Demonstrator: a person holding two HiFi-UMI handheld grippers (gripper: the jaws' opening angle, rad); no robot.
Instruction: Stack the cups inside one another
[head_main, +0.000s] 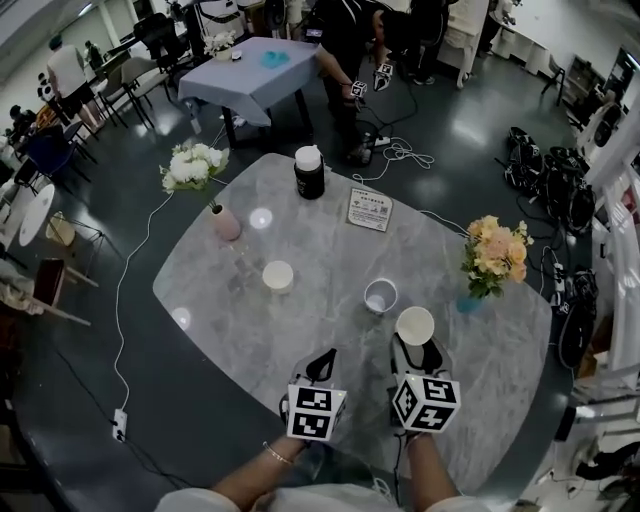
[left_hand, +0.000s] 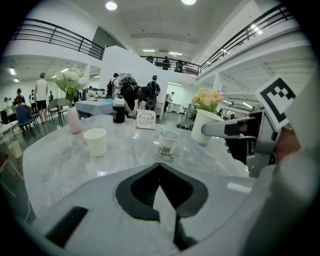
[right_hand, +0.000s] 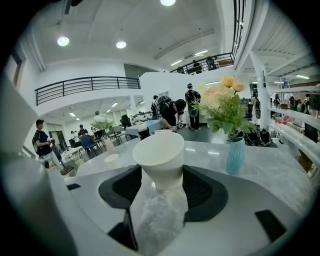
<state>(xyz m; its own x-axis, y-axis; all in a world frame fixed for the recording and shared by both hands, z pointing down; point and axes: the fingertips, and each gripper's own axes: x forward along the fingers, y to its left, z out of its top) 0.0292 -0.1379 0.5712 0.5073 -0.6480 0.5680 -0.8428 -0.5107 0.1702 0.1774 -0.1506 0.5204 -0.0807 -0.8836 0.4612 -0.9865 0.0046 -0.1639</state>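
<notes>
Three cups are on or over the grey marble table (head_main: 230, 320). A white paper cup (head_main: 278, 276) (left_hand: 96, 141) stands left of centre. A clear printed cup (head_main: 380, 296) (left_hand: 168, 143) stands upright near the middle. My right gripper (head_main: 416, 350) (right_hand: 161, 176) is shut on a third white cup (head_main: 415, 326) (right_hand: 160, 156), held by its lower part, mouth up, just right of the printed cup and nearer to me. The held cup (left_hand: 207, 127) also shows in the left gripper view. My left gripper (head_main: 323, 367) (left_hand: 160, 165) is shut with nothing in it, near the table's front.
A black jar with a white lid (head_main: 309, 172) and a sign card (head_main: 369, 209) stand at the table's far side. A pink vase of white flowers (head_main: 225, 222) is at the left, a blue vase of orange flowers (head_main: 470, 300) at the right. People stand beyond the table.
</notes>
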